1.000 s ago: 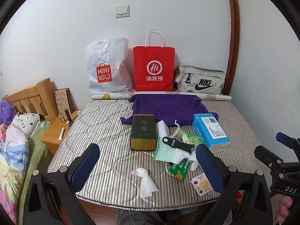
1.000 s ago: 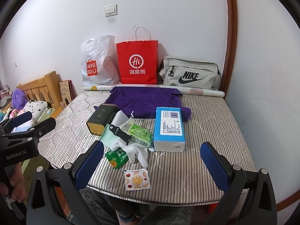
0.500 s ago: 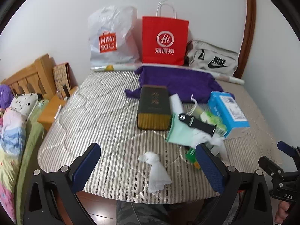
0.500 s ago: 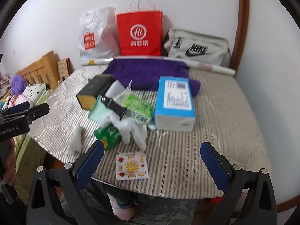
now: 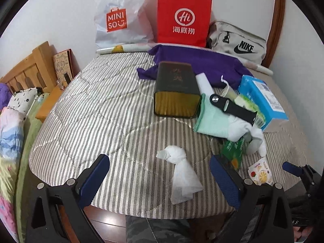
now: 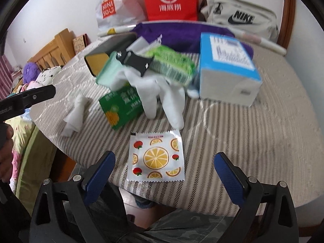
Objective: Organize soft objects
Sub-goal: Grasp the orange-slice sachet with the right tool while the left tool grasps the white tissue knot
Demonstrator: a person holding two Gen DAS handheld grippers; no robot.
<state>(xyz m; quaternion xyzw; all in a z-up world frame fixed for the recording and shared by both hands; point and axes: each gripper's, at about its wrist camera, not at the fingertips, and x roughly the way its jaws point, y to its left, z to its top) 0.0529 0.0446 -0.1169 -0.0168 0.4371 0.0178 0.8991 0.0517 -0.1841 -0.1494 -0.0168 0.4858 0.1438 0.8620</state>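
Note:
A knotted white tissue lies near the bed's front edge, between the fingers of my open left gripper. The same tissue shows at the left in the right wrist view. A mint and white sock lies under a black watch strap. Its white toes point toward me. A fruit-print sachet lies just ahead of my open right gripper. A purple cloth is spread at the back. Nothing is held.
A dark tin, a blue box, green packets and a green sachet crowd the striped mattress. Bags line the far wall. A wooden headboard and bedding stand left.
Both grippers have moved forward and lower toward the bed. The tissue and the fruit sachet now sit much closer to the fingers. Nothing on the bed has shifted.

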